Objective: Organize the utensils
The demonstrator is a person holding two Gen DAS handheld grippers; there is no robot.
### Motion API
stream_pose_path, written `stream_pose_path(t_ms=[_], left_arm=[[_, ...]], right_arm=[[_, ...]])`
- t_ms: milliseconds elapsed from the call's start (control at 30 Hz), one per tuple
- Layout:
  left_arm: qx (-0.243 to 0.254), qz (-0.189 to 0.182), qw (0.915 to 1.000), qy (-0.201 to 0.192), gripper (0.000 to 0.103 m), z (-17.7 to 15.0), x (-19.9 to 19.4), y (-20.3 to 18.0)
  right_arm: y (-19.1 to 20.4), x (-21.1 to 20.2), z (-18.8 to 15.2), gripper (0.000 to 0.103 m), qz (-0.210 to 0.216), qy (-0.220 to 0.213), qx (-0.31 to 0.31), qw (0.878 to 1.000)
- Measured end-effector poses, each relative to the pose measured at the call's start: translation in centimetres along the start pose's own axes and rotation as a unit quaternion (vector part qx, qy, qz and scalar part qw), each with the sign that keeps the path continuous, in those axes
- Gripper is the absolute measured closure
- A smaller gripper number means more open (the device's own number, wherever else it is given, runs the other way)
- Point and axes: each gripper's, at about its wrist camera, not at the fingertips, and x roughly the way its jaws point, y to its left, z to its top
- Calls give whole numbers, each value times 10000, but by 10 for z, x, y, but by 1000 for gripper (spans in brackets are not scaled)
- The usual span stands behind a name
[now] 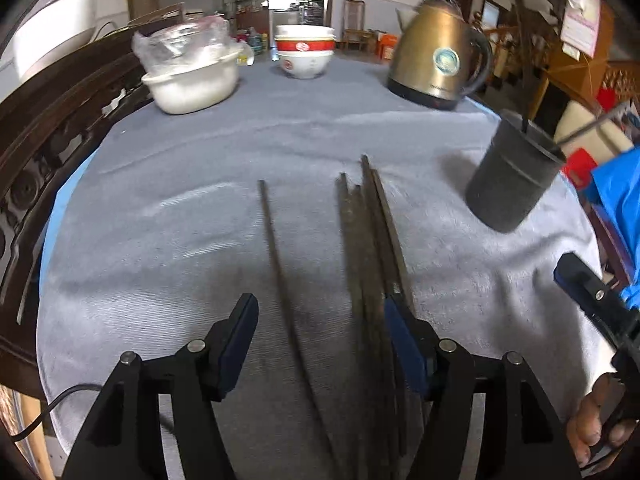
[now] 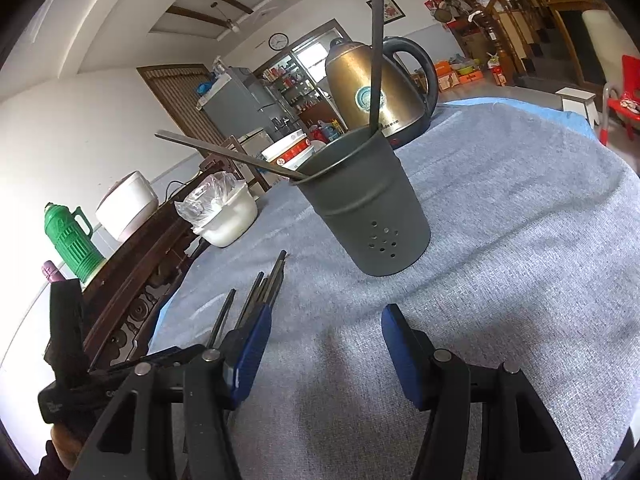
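Note:
Several dark chopsticks lie on the grey cloth. A single chopstick (image 1: 276,260) runs between the fingers of my left gripper (image 1: 320,312), which is open just above the cloth. A bundle of chopsticks (image 1: 368,260) lies along the inside of its right finger, also seen in the right wrist view (image 2: 264,288). The dark grey holder (image 2: 368,216) stands ahead of my right gripper (image 2: 326,320), which is open with nothing between its fingers. Two chopsticks sit in the holder, one upright (image 2: 376,40) and one leaning left (image 2: 224,152). The holder (image 1: 516,172) is to the right of the bundle.
A brass kettle (image 1: 436,60), stacked bowls (image 1: 305,54) and a white bowl with a plastic bag (image 1: 192,80) stand at the far edge of the table. Carved dark wood furniture (image 1: 48,136) borders the left side. A green thermos (image 2: 74,236) stands on it.

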Motion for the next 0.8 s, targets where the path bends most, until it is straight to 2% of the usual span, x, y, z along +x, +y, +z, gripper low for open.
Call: stream_pose_path(t_ms=[67,133,300,400,567,633,800], left_arm=[[13,86,9999,121,36,-3,7,1],[-148,21,9997,172,35,-5,9,10],[-269,273,9989,264,35,-12,5,29],[-476,217,9982,277,35,-10,2,35],[-74,38,9999,64,35,-4,-4,4],[79,103,9999,94,35,-6,2,-5],[-140,137,9997,176,32,-9,4,12]], right_arm=[[0,0,0,42,-9,13,-2,10000],[1,0,0,42,-20,19,-27,10000],[1,1,0,42,-21,16,-43,10000],[0,0,0,42,-25,16,-22,10000],[2,1,0,42,-61,22,-62,10000],[3,1,-1,42,-74,25,-72,9999],[3,1,0,42,-83,32,-88,9999]])
